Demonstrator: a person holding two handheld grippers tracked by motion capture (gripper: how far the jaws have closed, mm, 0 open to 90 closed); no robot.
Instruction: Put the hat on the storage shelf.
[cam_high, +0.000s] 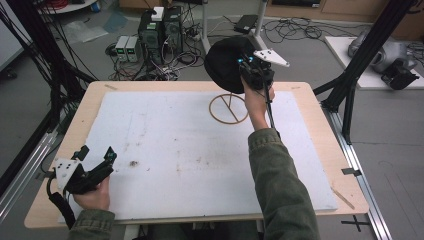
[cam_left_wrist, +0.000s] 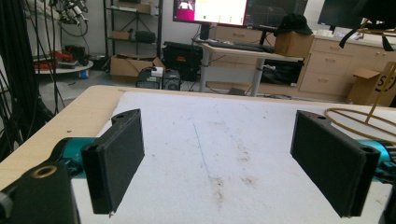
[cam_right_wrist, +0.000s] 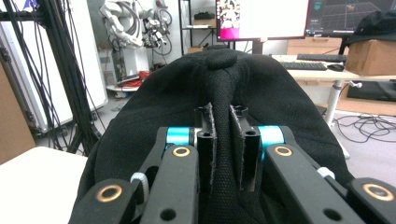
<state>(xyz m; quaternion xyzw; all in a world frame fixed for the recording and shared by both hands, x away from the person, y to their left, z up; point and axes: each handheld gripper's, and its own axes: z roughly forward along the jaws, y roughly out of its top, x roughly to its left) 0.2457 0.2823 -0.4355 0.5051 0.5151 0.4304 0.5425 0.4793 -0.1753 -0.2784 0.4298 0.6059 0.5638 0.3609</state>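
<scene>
The right gripper (cam_high: 248, 70) is pinching a fold of the black cap (cam_high: 226, 62) between its jaws, holding it above the round wire stand (cam_high: 229, 108) near the table's far edge. The cap is looking light, soft and floppy, so gripping a gathered fold near the crown seems sensible. The left gripper (cam_high: 95, 155) is resting at the near left corner of the table (cam_high: 320, 140), jaws spread wide and holding nothing. The stand's upright rod is sitting just beneath the cap.
</scene>
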